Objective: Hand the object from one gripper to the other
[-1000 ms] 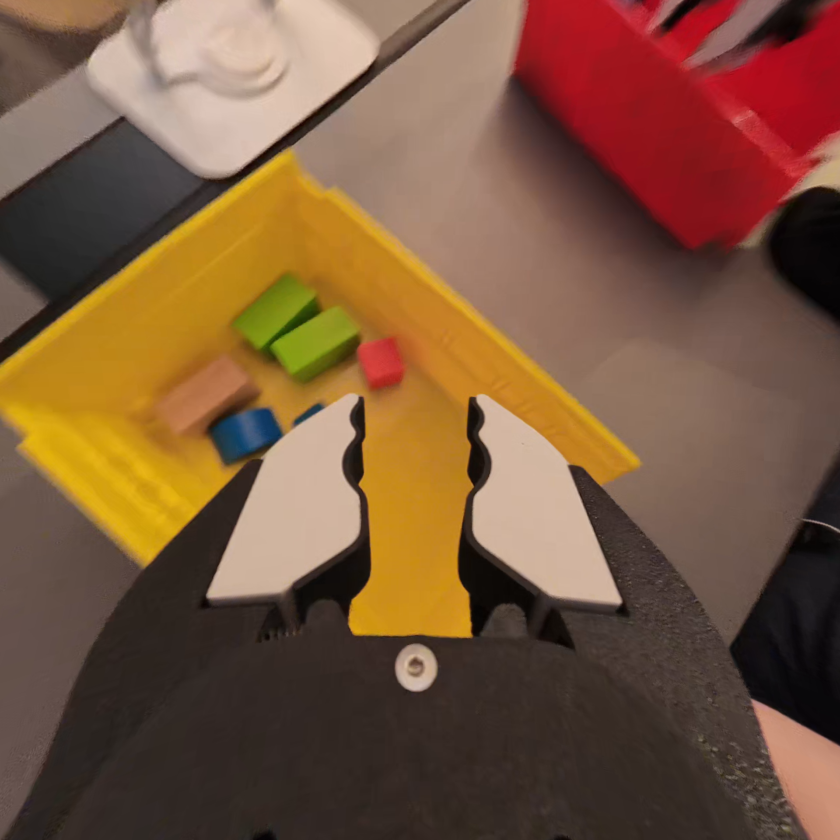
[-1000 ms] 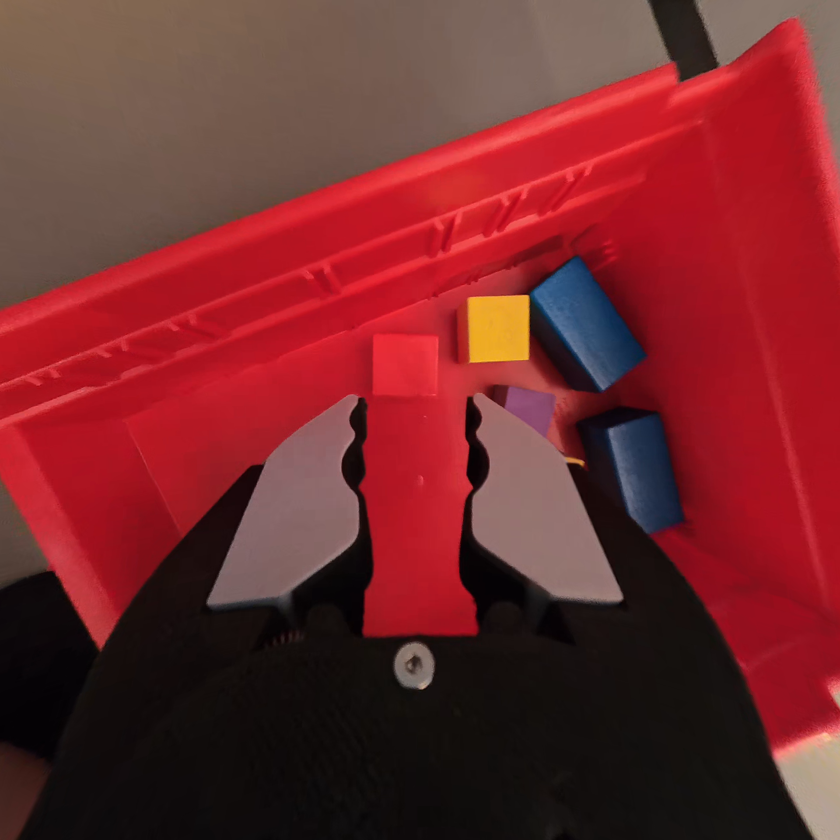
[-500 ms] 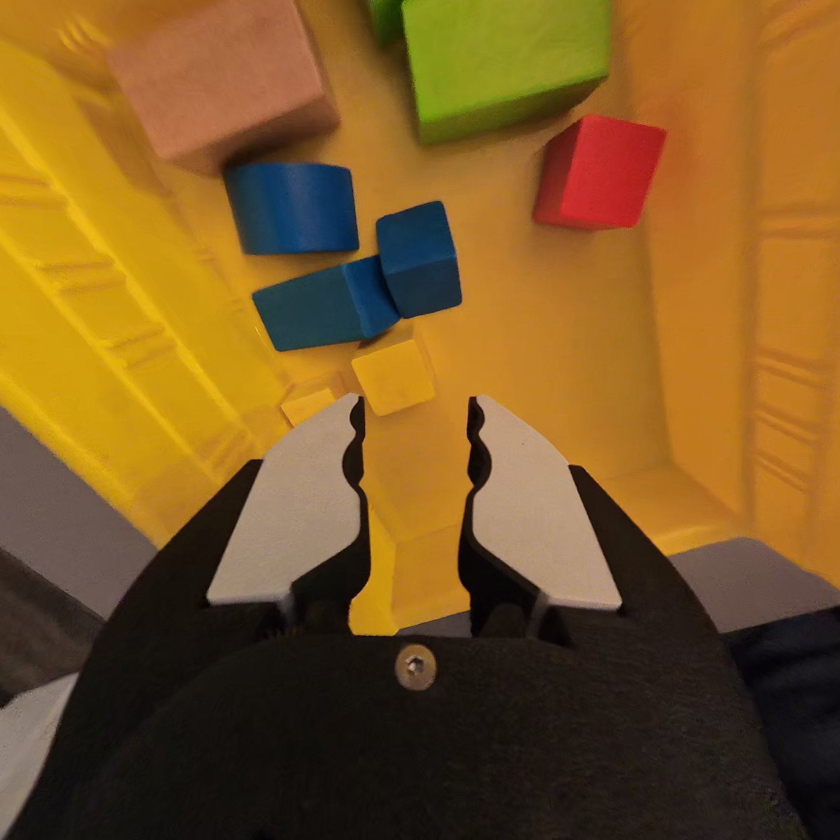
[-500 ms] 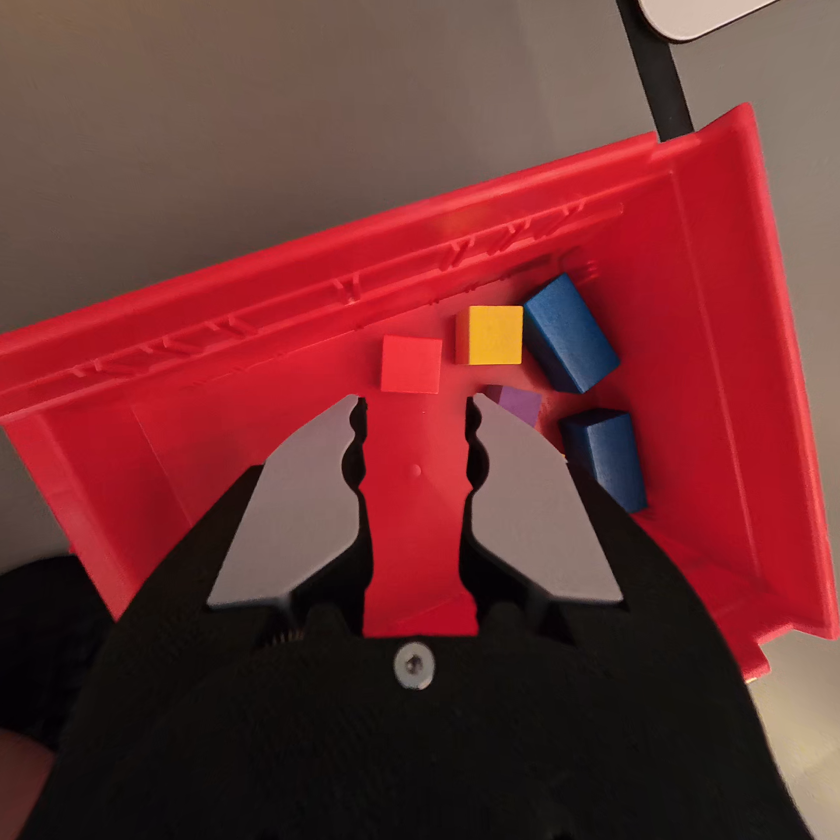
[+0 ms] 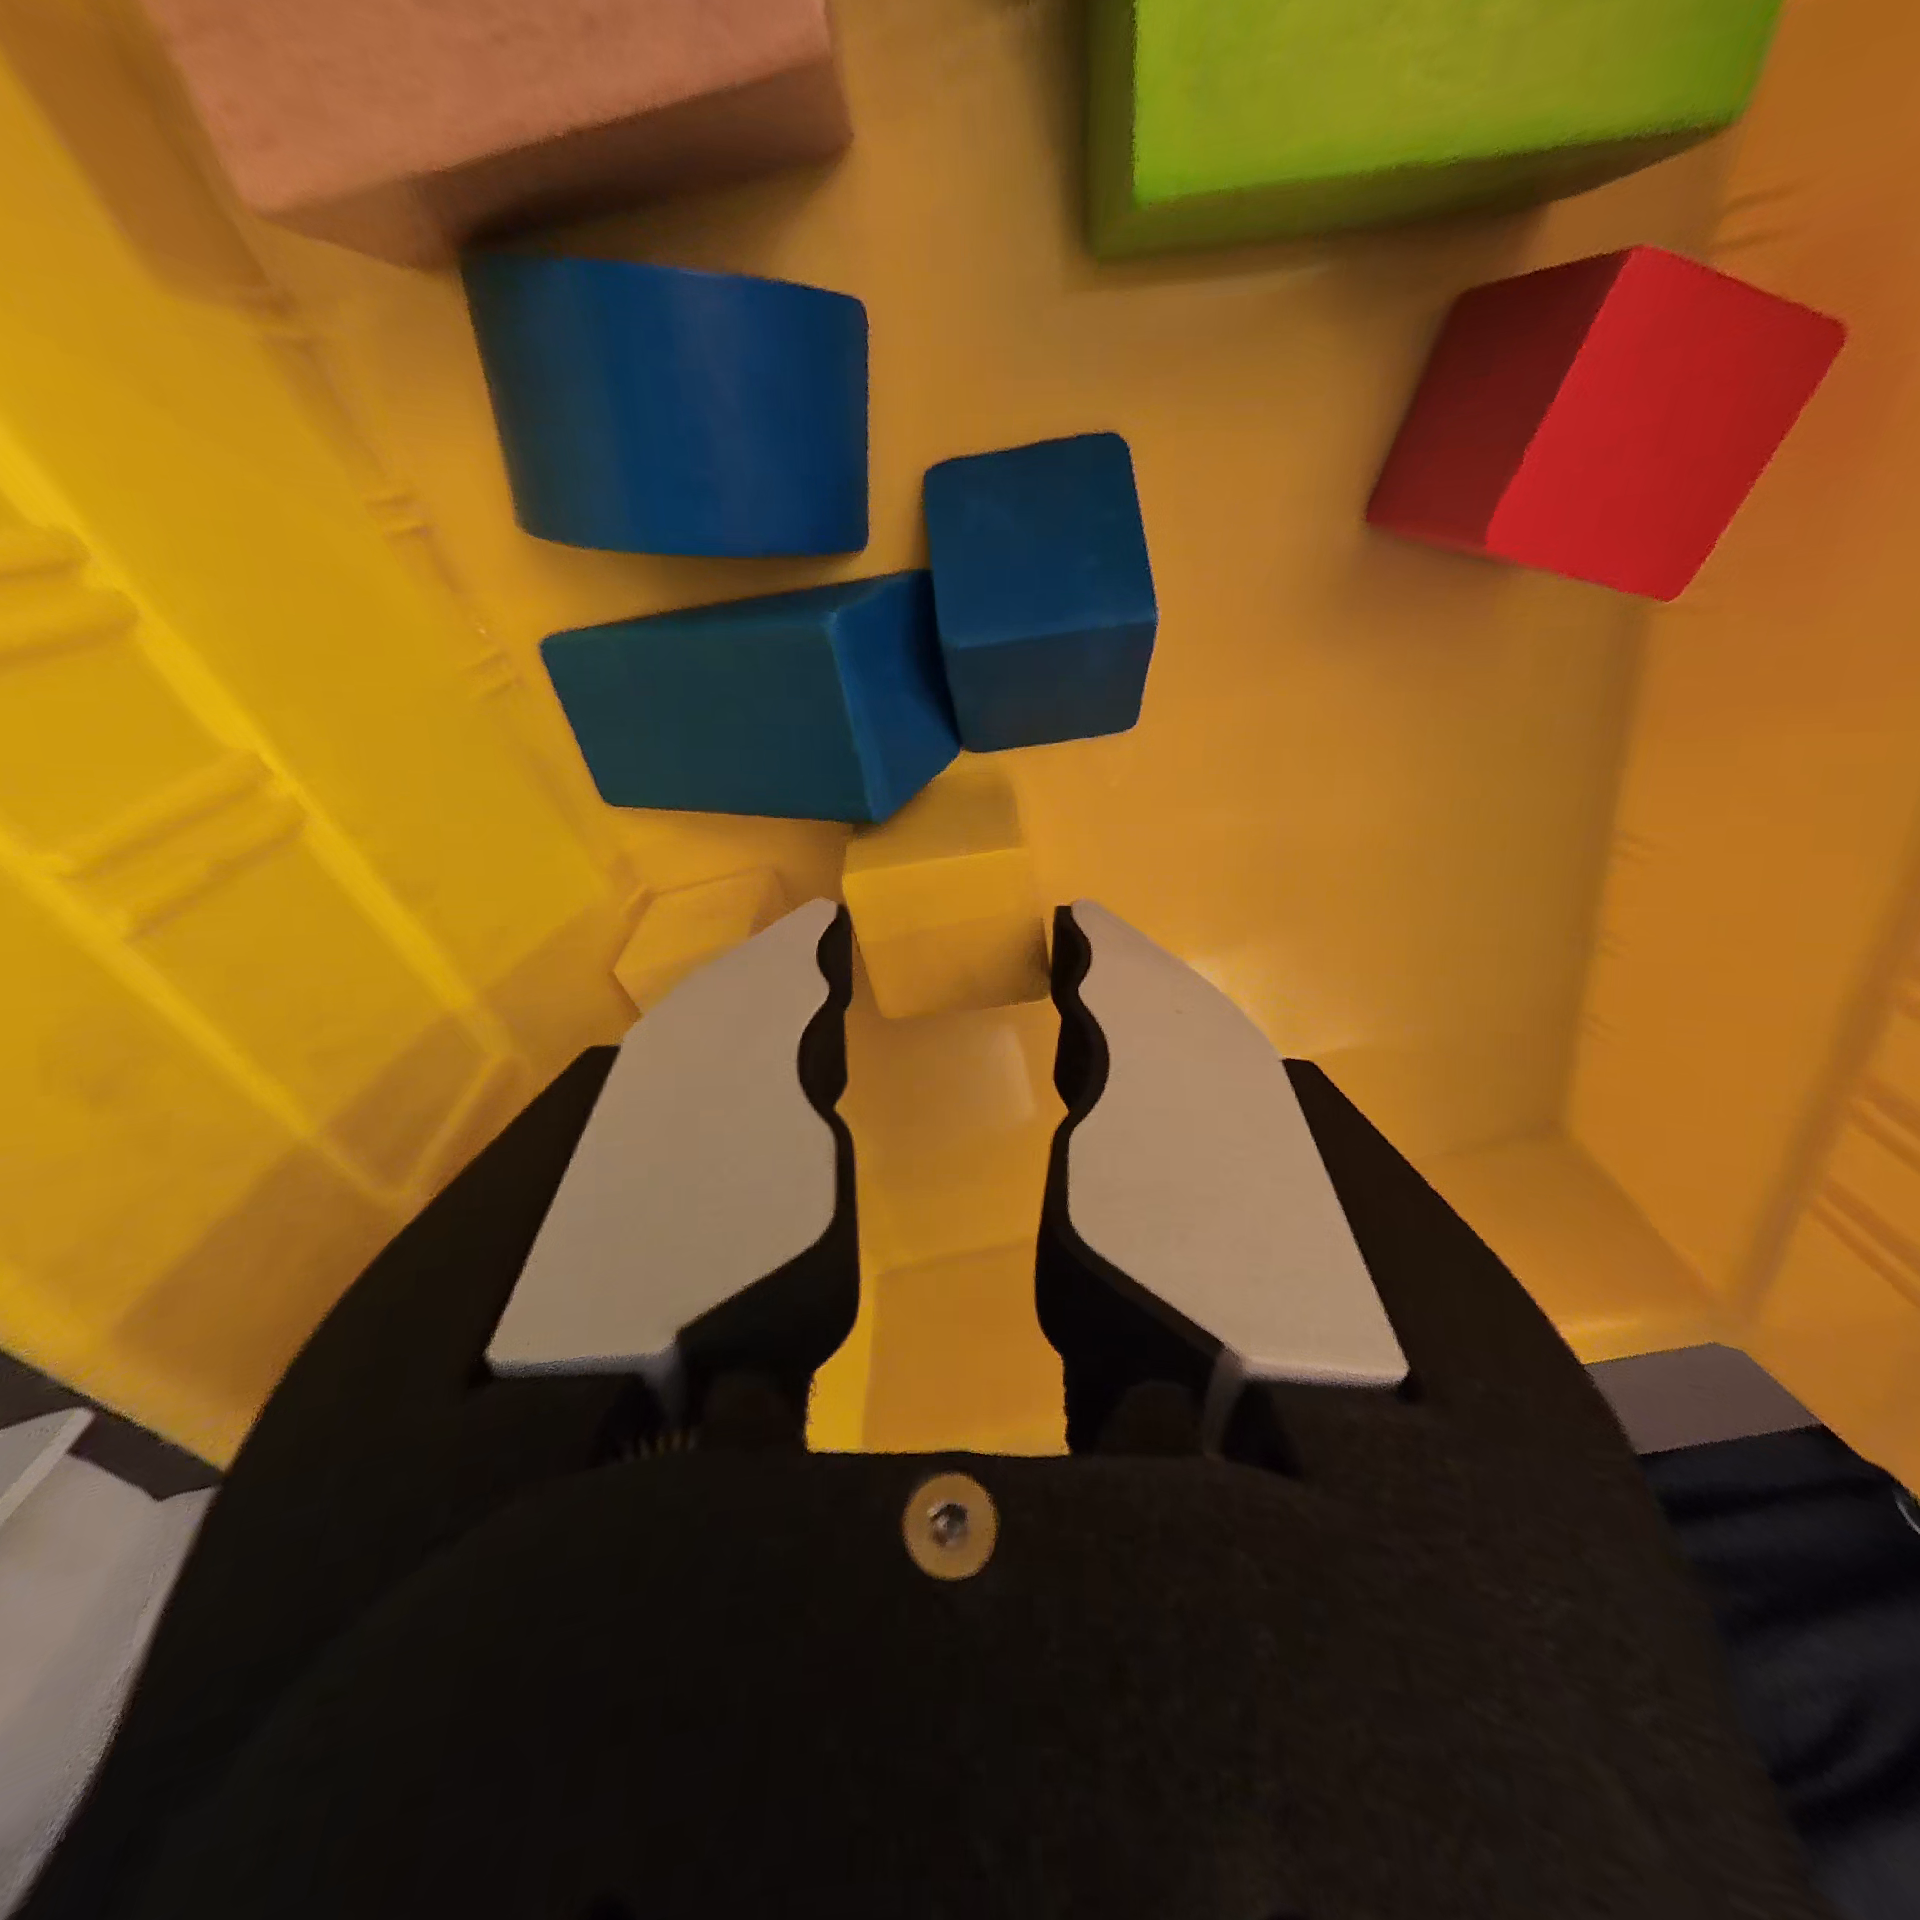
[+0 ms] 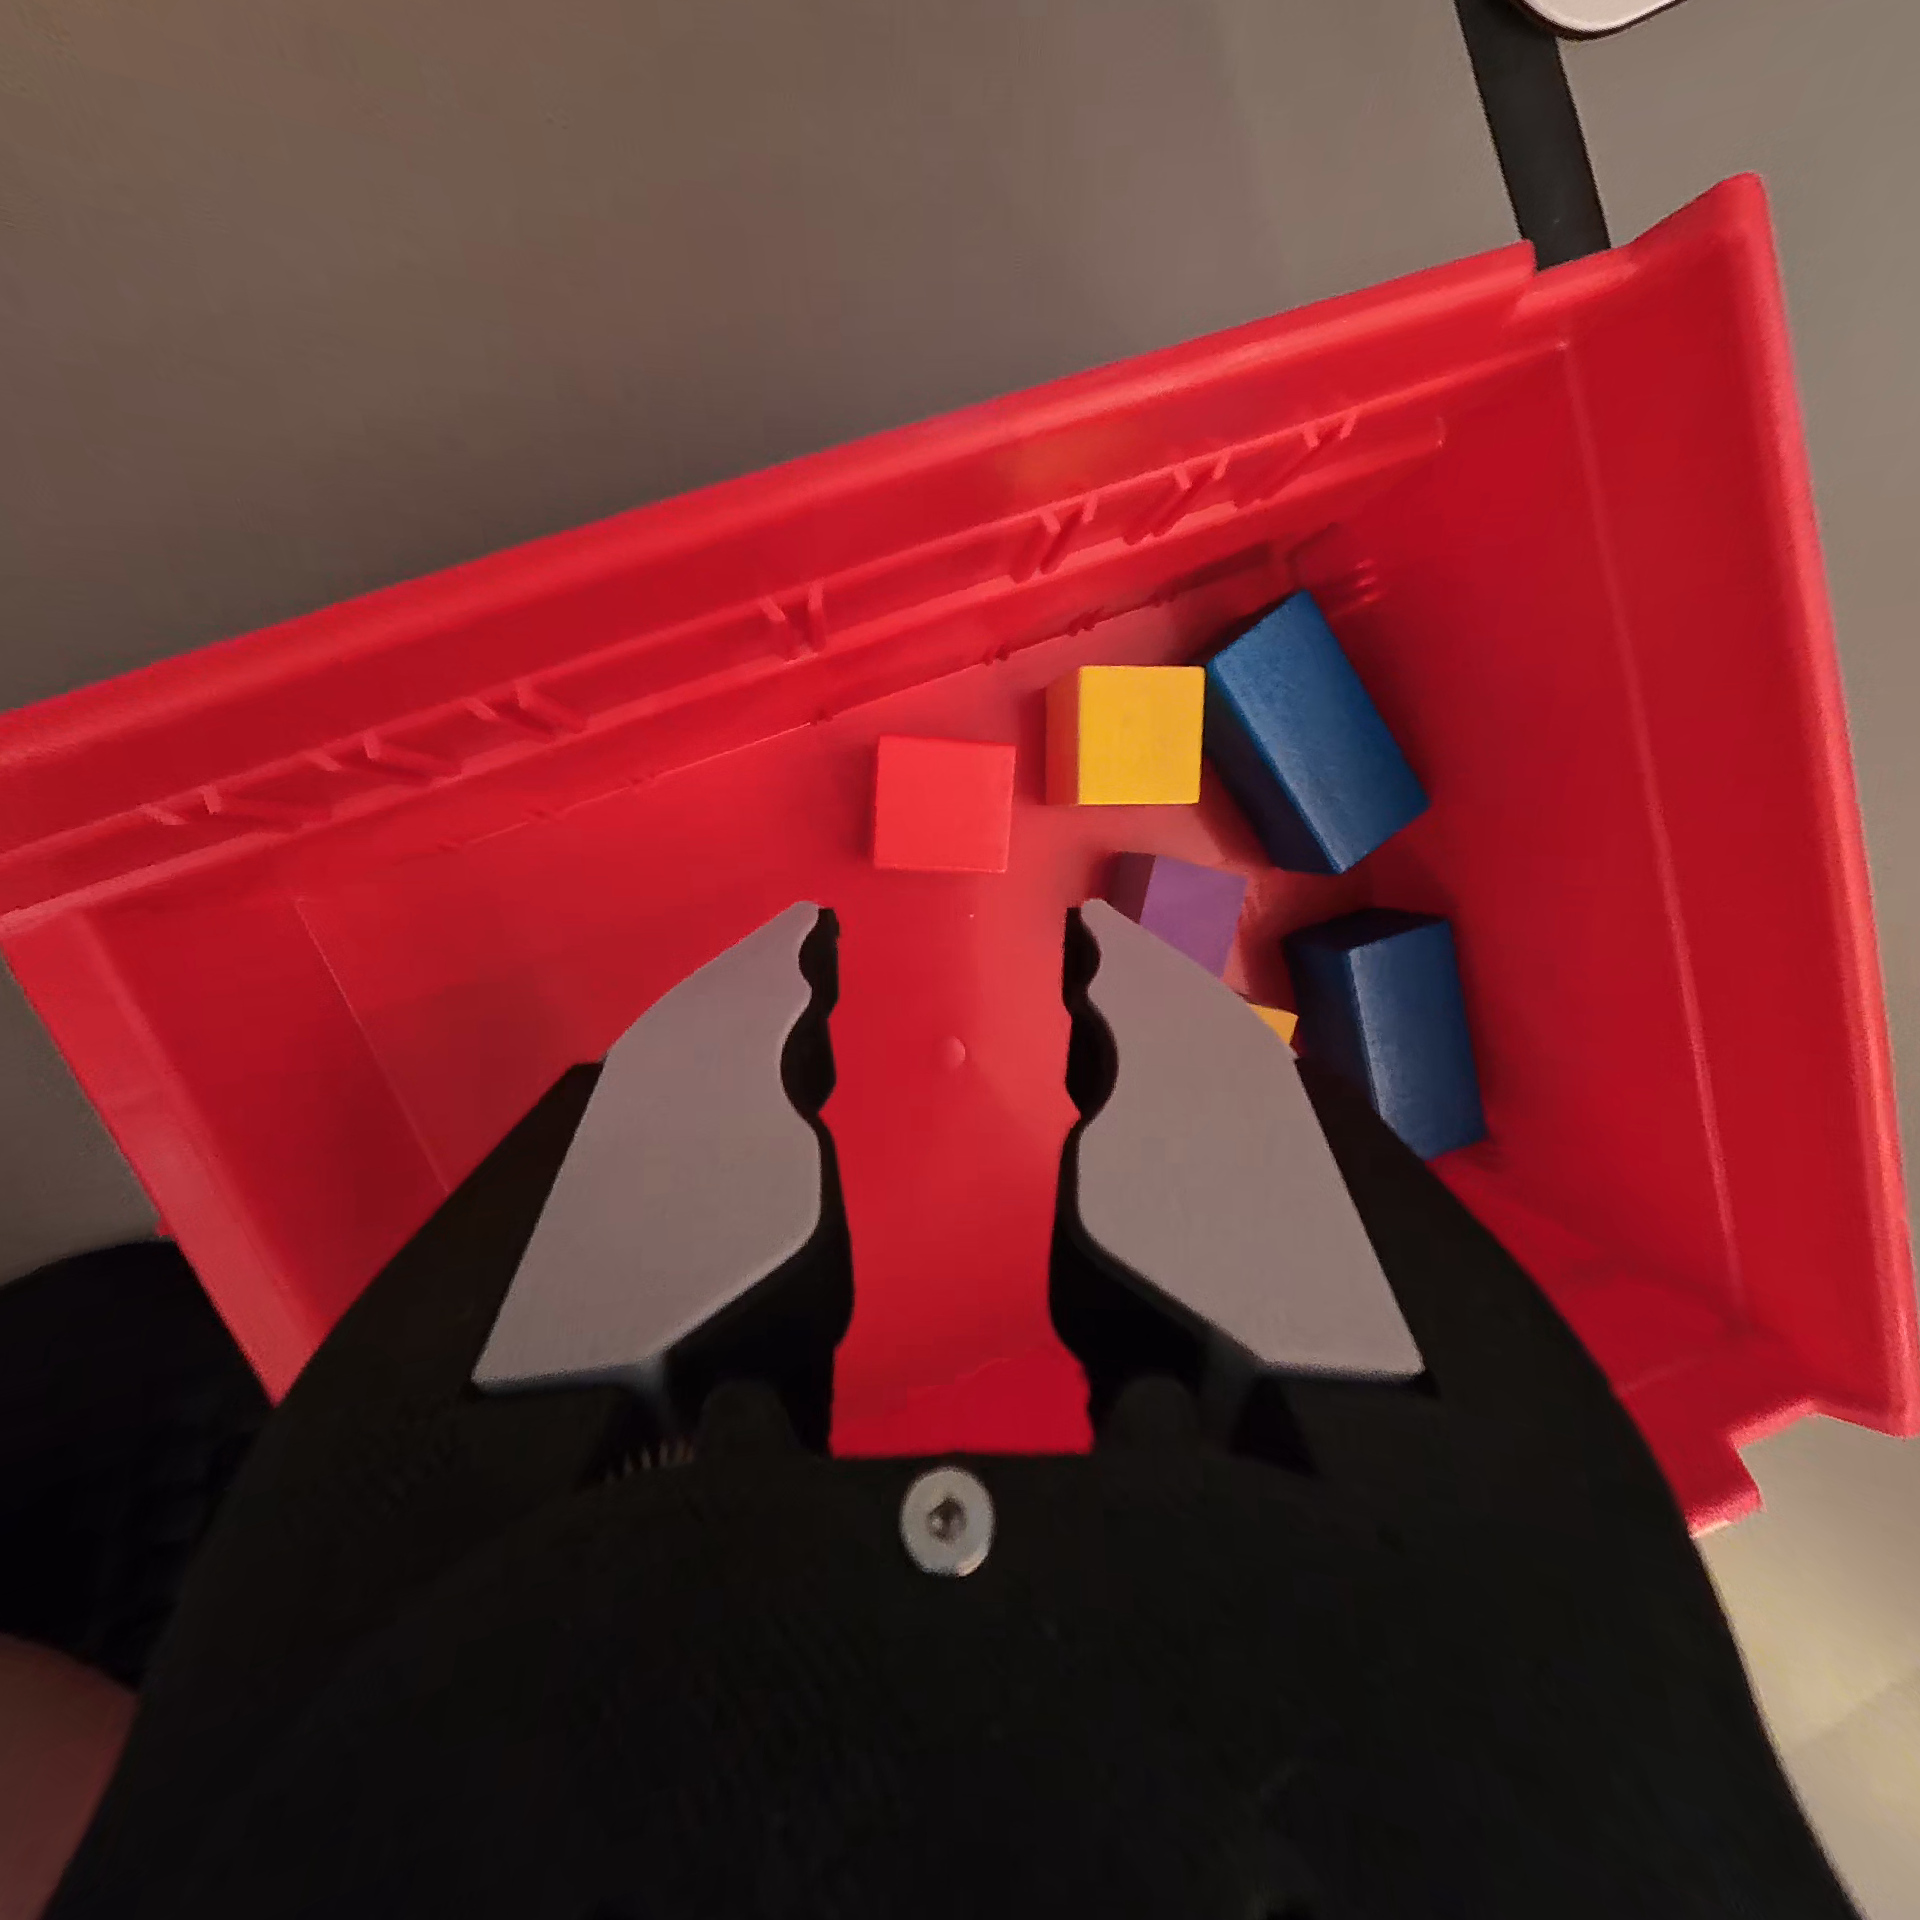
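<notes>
The left tongs point down into the yellow bin, released, with the small yellow cube sitting between the tips on the bin floor; whether either finger touches it cannot be told. A second small yellow block lies just left of the left finger. Beyond the cube, a blue wedge-like block touches a blue cube; farther still are a blue curved block, a red cube, a tan block and a green block.

The right tongs hang released above the red bin on the grey bench, holding nothing. Ahead of the tips lie a red cube, a yellow cube and a blue block; to the right, a purple block and another blue block.
</notes>
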{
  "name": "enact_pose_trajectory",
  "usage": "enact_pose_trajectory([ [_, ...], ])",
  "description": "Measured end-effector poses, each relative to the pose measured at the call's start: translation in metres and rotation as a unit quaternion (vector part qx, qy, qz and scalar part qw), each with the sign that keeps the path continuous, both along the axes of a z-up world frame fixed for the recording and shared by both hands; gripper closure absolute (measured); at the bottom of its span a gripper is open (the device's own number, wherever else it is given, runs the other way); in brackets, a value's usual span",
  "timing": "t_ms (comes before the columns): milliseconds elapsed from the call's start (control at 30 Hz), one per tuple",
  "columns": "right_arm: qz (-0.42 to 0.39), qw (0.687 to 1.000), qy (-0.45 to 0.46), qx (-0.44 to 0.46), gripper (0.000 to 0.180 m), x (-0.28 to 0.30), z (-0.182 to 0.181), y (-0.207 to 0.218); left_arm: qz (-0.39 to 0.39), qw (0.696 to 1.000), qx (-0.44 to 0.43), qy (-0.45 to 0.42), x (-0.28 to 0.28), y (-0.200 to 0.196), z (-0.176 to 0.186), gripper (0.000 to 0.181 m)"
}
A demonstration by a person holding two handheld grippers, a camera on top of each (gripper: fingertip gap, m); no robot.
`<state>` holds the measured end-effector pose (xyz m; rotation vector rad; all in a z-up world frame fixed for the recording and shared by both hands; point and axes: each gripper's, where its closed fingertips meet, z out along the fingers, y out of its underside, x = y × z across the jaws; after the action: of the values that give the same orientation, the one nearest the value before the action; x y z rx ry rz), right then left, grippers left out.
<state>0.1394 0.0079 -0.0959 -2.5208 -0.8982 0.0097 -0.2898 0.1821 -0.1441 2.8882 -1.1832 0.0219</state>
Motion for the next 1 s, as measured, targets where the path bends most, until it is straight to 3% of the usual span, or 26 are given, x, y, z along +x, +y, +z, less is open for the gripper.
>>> enact_pose_trajectory([
  [267,-0.02,0.998,-0.017,0.049,0.137,0.008,0.022,0.005,-0.009,0.999,0.024,-0.023,0.002,-0.001,0.022,0.146],
  [433,0.006,0.982,-0.044,0.184,0.137,-0.007,0.073,0.023,-0.05,0.98,0.09,-0.172,0.038,-0.011,0.084,0.146],
  [500,0.046,0.96,-0.041,0.274,0.137,-0.03,0.104,0.032,-0.087,0.946,0.102,-0.294,0.071,-0.025,0.122,0.146],
  [600,0.12,0.916,-0.013,0.384,0.137,-0.081,0.142,0.035,-0.162,0.858,0.053,-0.484,0.119,-0.071,0.181,0.146],
  [667,0.172,0.889,0.005,0.424,0.137,-0.119,0.155,0.031,-0.2,0.806,0.002,-0.558,0.138,-0.101,0.207,0.146],
  [767,0.253,0.864,0.055,0.433,0.13,-0.18,0.158,0.018,-0.232,0.757,-0.039,-0.61,0.162,-0.129,0.226,0.147],
  [867,0.275,0.831,0.069,0.479,0.129,-0.215,0.173,0.012,-0.236,0.706,-0.1,-0.661,0.18,-0.151,0.241,0.147],
  [1000,0.278,0.801,0.073,0.525,0.129,-0.233,0.187,0.005,-0.226,0.683,-0.133,-0.682,0.196,-0.16,0.243,0.147],
])
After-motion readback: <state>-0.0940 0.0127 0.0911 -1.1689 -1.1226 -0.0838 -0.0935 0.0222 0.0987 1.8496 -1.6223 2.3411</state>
